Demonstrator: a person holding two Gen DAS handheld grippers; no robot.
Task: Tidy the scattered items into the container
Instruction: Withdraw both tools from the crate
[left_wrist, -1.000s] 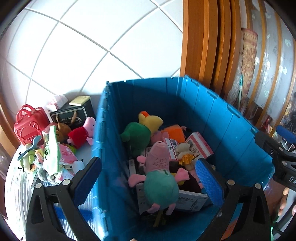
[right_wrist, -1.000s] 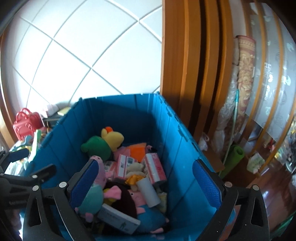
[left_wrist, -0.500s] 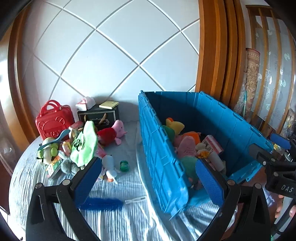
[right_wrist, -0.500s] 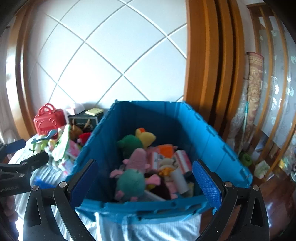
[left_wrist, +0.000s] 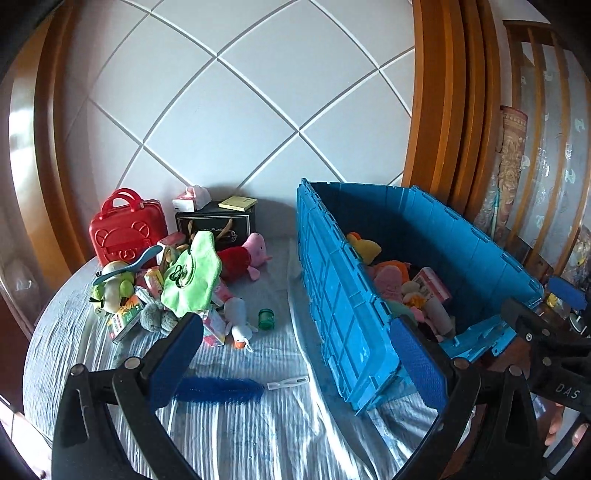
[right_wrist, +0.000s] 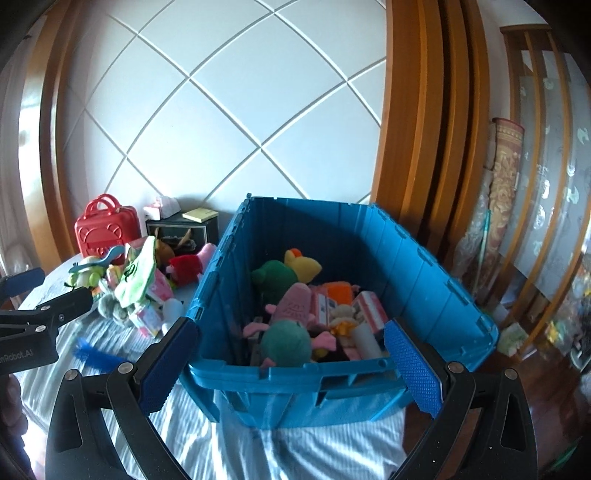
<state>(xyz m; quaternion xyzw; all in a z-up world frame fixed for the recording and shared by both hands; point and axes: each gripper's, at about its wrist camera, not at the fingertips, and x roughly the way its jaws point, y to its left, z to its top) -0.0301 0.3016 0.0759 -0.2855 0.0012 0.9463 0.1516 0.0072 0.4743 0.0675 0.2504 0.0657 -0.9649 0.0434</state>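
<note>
A blue plastic crate (left_wrist: 343, 314) stands on the right of the round table and shows in the right wrist view (right_wrist: 424, 266) too. It holds several plush toys and small boxes, with a pink and teal pig plush (right_wrist: 288, 332) on top. Scattered items lie left of it: a green cloth (left_wrist: 192, 273), a red and pink pig plush (left_wrist: 240, 256), a small green jar (left_wrist: 266, 318), a blue feather (left_wrist: 218, 389), a grey and white duck toy (left_wrist: 238, 321). My left gripper (left_wrist: 295, 365) is open and empty above the table's front. My right gripper (right_wrist: 291, 362) is open and empty before the crate's near wall.
A red toy case (left_wrist: 125, 230) and a black box (left_wrist: 216, 227) with a yellow notepad (left_wrist: 237, 203) stand at the back by the tiled wall. A small clear plastic piece (left_wrist: 288, 383) lies near the feather. Wooden frames rise on the right. The table edge curves at left.
Both grippers have pulled back and away from above the crate. The left one has swung left, so the scattered pile and the table now show. Both stay open and empty.
</note>
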